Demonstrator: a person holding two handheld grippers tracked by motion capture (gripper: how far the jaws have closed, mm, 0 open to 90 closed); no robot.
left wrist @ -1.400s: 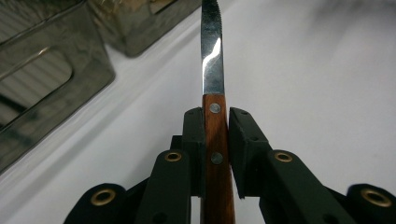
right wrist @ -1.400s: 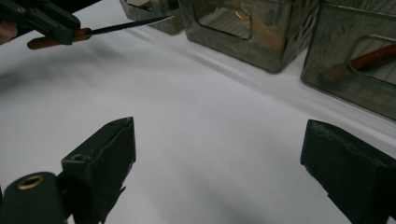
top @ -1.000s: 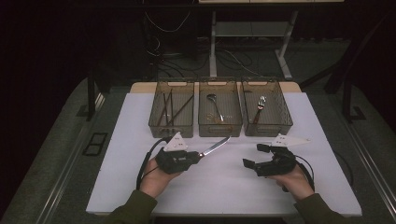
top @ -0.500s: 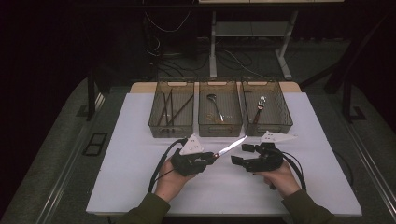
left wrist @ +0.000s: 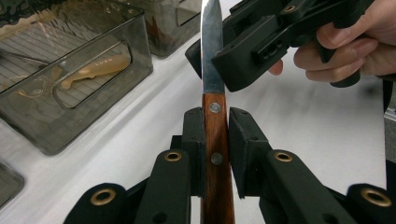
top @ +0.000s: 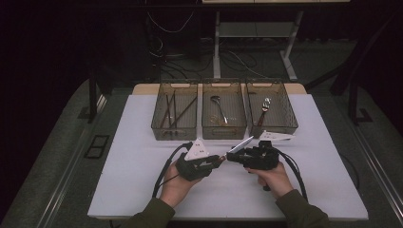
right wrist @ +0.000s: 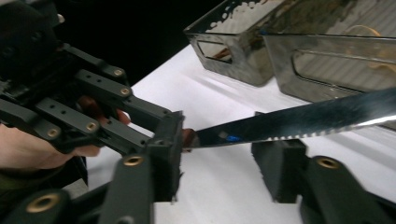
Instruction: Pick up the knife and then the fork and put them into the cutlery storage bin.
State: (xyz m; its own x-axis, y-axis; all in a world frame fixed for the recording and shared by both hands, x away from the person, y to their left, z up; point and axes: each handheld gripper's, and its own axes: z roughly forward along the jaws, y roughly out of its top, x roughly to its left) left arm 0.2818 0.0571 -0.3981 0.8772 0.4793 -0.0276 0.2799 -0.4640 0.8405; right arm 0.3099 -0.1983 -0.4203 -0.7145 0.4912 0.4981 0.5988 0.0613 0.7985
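A knife with a wooden handle [left wrist: 215, 140] and a steel blade [top: 240, 144] is held level above the white table. My left gripper [top: 219, 160] is shut on the handle, and both pads press its sides in the left gripper view. My right gripper [top: 234, 156] faces it from the right. Its jaws have just been closing and now straddle the blade [right wrist: 299, 122]. The right gripper view shows gaps between the pads and the blade. The right gripper's jaw [left wrist: 252, 46] stands beside the blade in the left gripper view.
Three clear smoky bins stand in a row at the back of the table: the left bin [top: 174, 128] with dark sticks, the middle bin [top: 223, 130] with a spoon, the right bin [top: 272, 127] with a utensil. Cables trail from both grippers toward the front edge.
Both hands have come together at the table's middle. The left gripper carried the knife to the right; the right gripper moved left around the blade and its jaws narrowed.
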